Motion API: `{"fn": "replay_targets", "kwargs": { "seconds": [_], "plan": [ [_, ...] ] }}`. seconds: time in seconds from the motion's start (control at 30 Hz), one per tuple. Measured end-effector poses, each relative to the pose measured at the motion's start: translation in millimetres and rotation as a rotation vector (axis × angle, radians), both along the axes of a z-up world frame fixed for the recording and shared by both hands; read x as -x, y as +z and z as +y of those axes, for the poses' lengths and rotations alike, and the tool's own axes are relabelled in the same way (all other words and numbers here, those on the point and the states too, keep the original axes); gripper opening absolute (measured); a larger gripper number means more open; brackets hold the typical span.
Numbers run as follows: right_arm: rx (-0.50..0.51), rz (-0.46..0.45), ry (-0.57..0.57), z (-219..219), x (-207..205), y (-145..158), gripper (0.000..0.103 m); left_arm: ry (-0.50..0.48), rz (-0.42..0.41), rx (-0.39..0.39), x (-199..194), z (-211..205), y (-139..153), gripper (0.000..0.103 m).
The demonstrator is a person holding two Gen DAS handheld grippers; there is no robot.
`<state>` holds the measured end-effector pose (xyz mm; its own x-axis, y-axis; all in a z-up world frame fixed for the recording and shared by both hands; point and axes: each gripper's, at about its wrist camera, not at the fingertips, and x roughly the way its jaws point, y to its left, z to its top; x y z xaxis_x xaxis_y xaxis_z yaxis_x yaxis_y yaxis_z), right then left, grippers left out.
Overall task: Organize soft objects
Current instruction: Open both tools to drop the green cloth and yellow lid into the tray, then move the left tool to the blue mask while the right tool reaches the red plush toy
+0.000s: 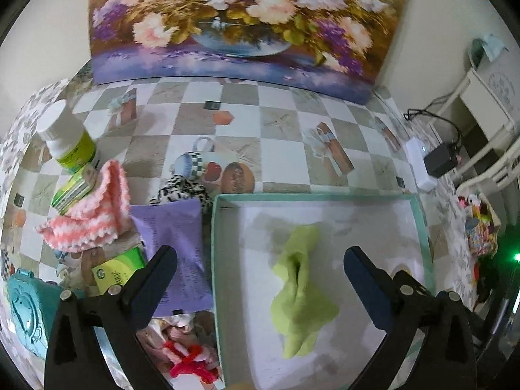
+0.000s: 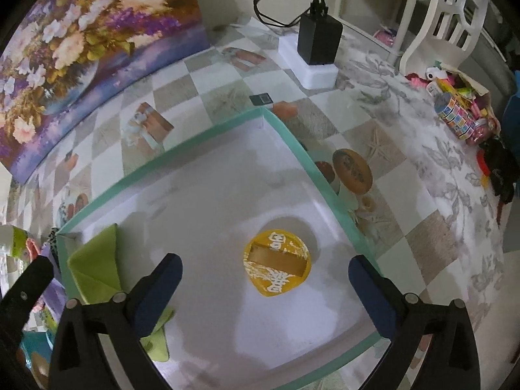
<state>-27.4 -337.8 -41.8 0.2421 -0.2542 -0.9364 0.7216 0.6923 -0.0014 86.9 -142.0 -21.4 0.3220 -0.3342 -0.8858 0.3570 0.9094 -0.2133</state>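
1. Here, through the left wrist view, we see the left tool spread wide and holding nothing, above the green cloth lying crumpled inside the teal-rimmed box. Left of the box on the table lie a pink knit piece and a purple packet.
2. Through the right wrist view, we see the right tool equally wide and empty, over a yellow round item near the box's right wall.

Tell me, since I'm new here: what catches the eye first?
A big flower painting leans against the wall behind the checkered table. In front lies a teal-rimmed box holding a lime cloth and a yellow disc. Left of the box sits a pink knit piece.
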Motion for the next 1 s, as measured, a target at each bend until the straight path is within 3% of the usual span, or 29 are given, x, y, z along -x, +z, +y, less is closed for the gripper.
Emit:
{"fn": "replay_targets", "kwargs": {
  "seconds": [0.33, 0.6, 1.0],
  "plan": [
    [0.029, -0.082, 0.073, 23, -7, 20, 0.103, 0.081, -0.058, 0.010, -8, 31, 21, 0.103],
    [-0.067, -0.204, 0.199, 53, -20, 31, 0.103, 0.159, -0.069, 0.038, -13, 69, 39, 0.103],
    [-0.037, -0.259, 0.414, 108, -29, 42, 0.103, 0.186, -0.138, 0.028, 7, 105, 54, 0.103]
  ]
}}
